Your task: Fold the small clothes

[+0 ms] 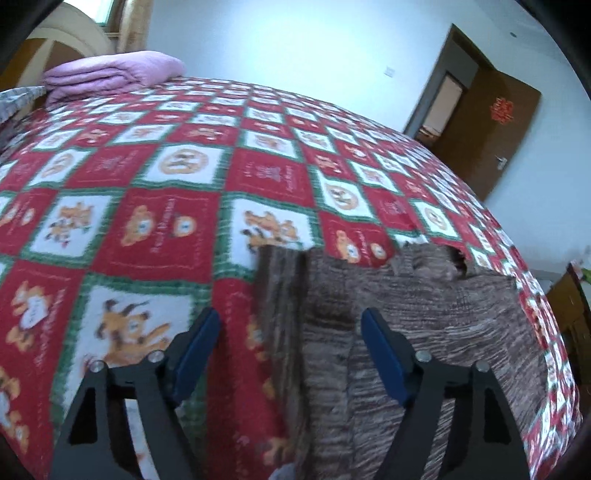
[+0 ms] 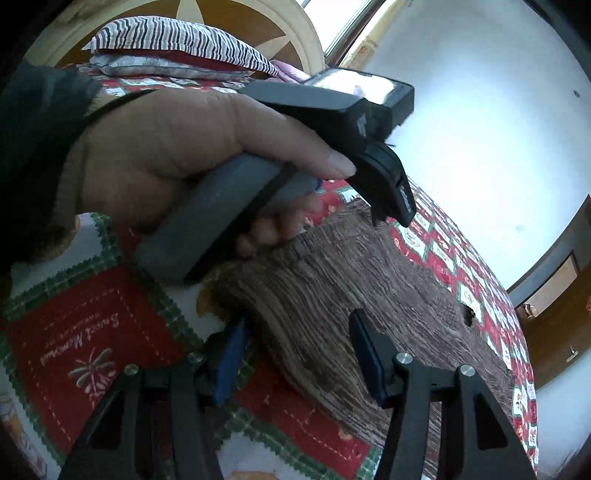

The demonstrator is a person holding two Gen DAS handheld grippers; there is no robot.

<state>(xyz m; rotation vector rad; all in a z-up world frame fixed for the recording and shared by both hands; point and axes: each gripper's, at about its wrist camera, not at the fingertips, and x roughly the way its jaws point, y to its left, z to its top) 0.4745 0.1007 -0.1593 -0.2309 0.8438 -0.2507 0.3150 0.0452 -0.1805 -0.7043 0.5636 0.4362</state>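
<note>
A brown striped knit garment (image 1: pixel 424 332) lies flat on a red, white and green checked bedspread (image 1: pixel 166 221). My left gripper (image 1: pixel 290 332) hangs open just over the garment's left edge, one blue pad above the bedspread and the other above the knit. In the right wrist view the garment (image 2: pixel 351 277) runs away to the right. My right gripper (image 2: pixel 299 332) is open, and the garment's rounded near edge lies between its pads. A person's hand (image 2: pixel 184 147) holds the left gripper (image 2: pixel 388 218) above the garment's far end.
A folded purple blanket (image 1: pixel 110 74) sits at the far corner of the bed. Striped pillows (image 2: pixel 177 40) lean on the wooden headboard (image 2: pixel 240 22). A brown door (image 1: pixel 491 122) stands open beyond the bed. Wooden furniture (image 1: pixel 569 314) stands past the bed's right edge.
</note>
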